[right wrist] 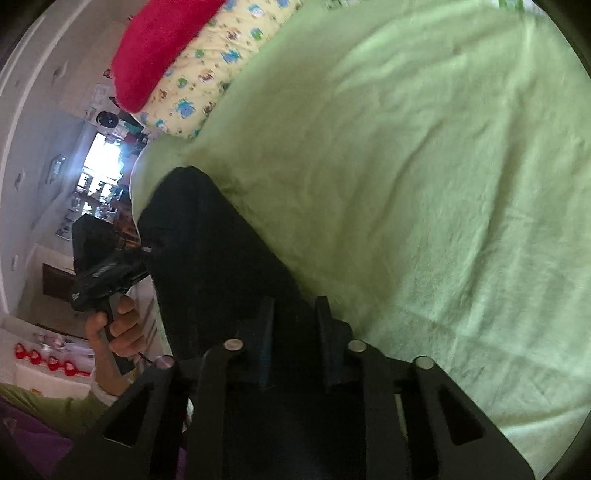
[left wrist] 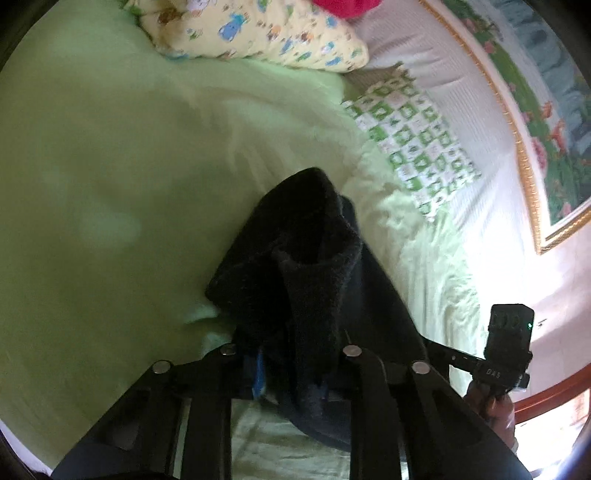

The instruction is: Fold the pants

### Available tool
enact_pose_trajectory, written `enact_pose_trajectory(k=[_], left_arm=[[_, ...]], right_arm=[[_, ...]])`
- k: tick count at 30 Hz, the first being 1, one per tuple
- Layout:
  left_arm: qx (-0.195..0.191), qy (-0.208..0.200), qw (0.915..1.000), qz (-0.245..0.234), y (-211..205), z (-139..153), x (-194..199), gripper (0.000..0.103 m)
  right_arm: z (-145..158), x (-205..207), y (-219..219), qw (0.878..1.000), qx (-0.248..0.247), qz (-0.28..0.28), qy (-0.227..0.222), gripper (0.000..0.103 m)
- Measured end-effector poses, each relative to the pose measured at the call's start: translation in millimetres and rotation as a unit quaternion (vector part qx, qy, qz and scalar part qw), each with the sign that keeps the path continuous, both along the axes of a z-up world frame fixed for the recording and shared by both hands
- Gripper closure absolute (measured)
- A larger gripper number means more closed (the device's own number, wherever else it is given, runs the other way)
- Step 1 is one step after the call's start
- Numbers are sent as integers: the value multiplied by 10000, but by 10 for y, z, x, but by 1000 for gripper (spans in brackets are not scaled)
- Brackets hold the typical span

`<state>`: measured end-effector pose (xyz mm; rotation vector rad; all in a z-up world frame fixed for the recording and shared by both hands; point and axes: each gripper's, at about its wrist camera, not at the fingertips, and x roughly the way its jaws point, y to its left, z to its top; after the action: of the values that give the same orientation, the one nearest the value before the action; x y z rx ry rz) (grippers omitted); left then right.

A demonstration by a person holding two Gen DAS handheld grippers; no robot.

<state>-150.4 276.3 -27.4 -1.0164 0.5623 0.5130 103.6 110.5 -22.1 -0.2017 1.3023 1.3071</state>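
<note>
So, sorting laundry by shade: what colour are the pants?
Black pants, clearest in the left wrist view.

Green sheet [right wrist: 406,166] lies open ahead; patterned pillow [left wrist: 258,33] and red cushion [right wrist: 155,51] block its head.

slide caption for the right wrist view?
Right gripper shut on dark pants lying on a green bedsheet; left gripper visible alongside.
</note>
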Motion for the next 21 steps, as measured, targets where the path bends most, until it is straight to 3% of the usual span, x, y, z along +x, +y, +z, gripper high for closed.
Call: enact_pose_trajectory(k=[2,4,6,7,8,9,17,21], left_arm=[[274,-52,9996,-50,-67,148,-26,85],[522,-204,9983,-128,-135,328,-81,85],[757,-312,9964,-219,-184,484,-135,85],[875,-314,9953,-258,-197,538,-164,85],[971,-289,9944,-295,-198,561,-188,85],[1044,-240,9936,-347,-186,550,-200,85],[959,245,9936,-543,-17,71,-117,83],[868,309,9949,-415,-6,2,-241,70]], right_arm=[[194,-110,-92,9979,118,-130,-630,93],[445,-379,-136,9841,196,-56,-1764,94],[628,-712,-151,9518,235,29,-3059,94],[661,-828,-154,9360,237,49,-3513,94],[667,-869,-160,9290,256,43,-3691,94],[642,-906,-157,9259,301,13,-3765,94],[161,-739,38,9414,37,-431,-3345,94],[74,-718,60,9433,-52,-749,-3234,76]])
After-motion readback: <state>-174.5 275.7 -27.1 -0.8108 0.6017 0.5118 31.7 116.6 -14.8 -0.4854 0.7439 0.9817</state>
